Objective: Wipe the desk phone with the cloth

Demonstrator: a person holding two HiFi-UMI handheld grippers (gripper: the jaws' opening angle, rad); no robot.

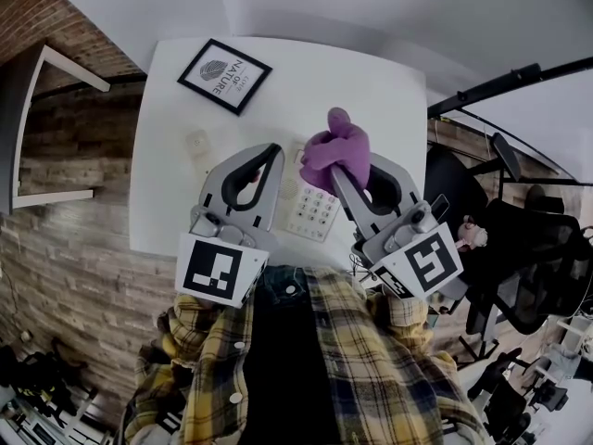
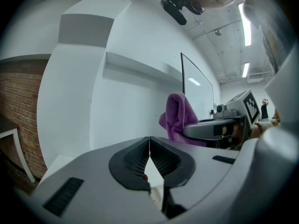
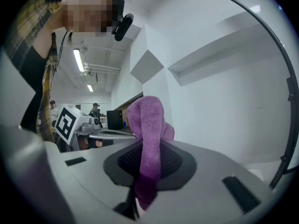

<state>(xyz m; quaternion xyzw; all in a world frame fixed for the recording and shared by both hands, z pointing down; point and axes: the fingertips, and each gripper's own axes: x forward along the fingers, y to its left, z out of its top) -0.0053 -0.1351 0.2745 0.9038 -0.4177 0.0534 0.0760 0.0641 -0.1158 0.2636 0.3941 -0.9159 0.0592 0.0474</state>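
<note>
The white table (image 1: 167, 156) spreads under and ahead of both claws, with a brick wall off to the left claw's outer side. Dark office chairs (image 1: 519, 248) stand beyond the right claw's outer side, off the table.

The left claw (image 1: 270, 149) is held above the table, pointing forward. In the left gripper view, the left claw (image 2: 149, 139) is clenched, its tips meeting in a thin line with nothing between them. The right claw (image 1: 339, 171) hangs just beside it, its tips covered by what it holds.

A black-framed picture (image 1: 224, 74) lies flat on the table ahead of the left claw's tips, well apart from them and near the far edge.

The desk phone (image 1: 312, 213) sits on the table between the two claws and below them. Its pale keypad shows in the gap between them.

The purple cloth (image 1: 335, 146) is pinched in the right claw (image 3: 149, 148). In the right gripper view, a fold of the cloth (image 3: 145, 120) runs between the ribbed pads and bunches up past the tips. From the left claw, the cloth (image 2: 177, 118) shows off to its right, held clear of the phone.
</note>
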